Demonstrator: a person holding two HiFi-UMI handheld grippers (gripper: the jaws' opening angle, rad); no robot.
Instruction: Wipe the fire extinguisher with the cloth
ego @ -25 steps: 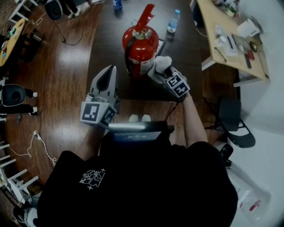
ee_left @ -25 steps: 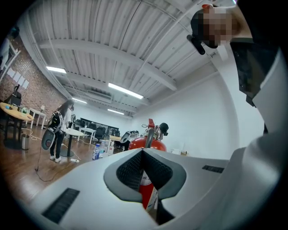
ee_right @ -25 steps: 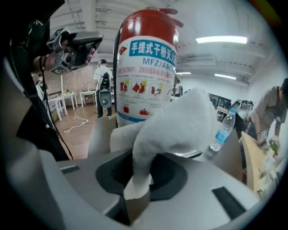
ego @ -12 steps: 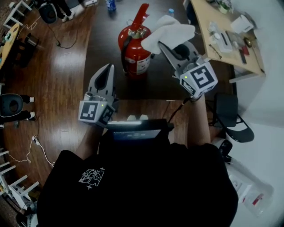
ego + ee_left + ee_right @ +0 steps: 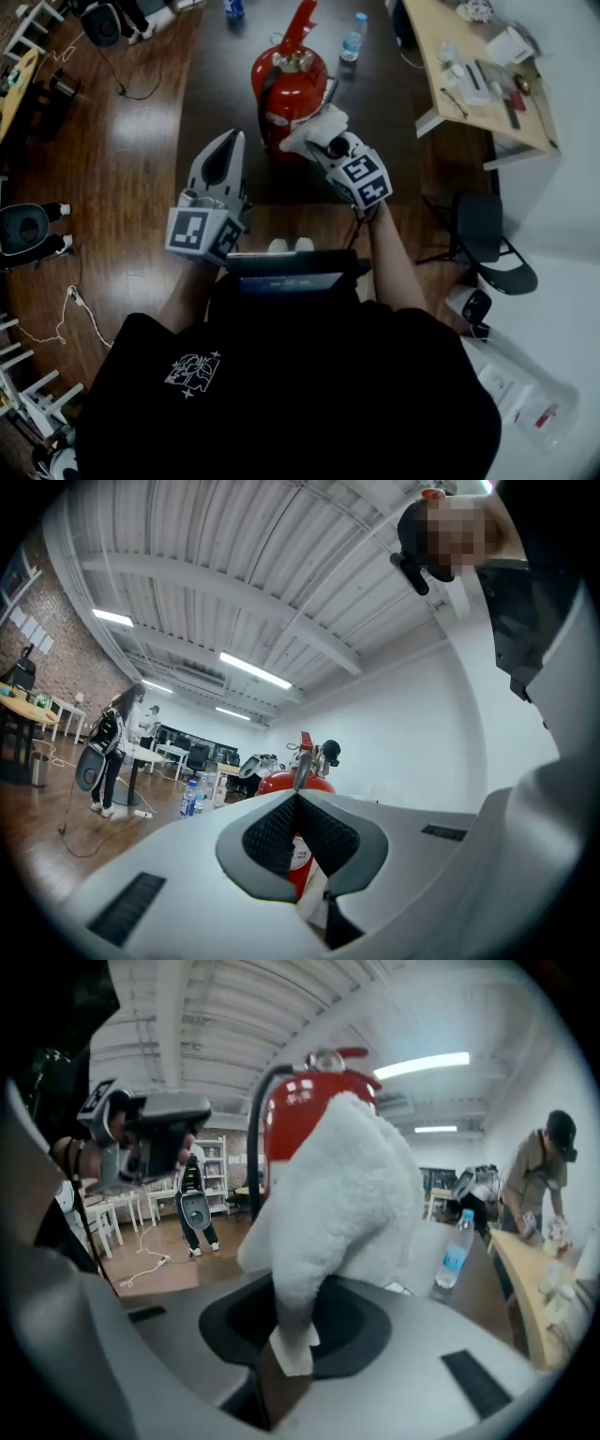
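1. Left gripper (image 5: pixel 229 142), jaws clenched on nothing, hovers near the table's (image 5: pixel 394 112) front-left corner.
2. Right gripper (image 5: pixel 323 142) grasps the cloth (image 5: pixel 314 127), which lies against the extinguisher's (image 5: pixel 286 80) lower right side.
3. The extinguisher stands upright mid-table.

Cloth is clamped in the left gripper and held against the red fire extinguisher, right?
No: the cloth is clamped in the right gripper, not the left, held against the red fire extinguisher. The right gripper view shows it between the jaws; the left gripper is shut on nothing.
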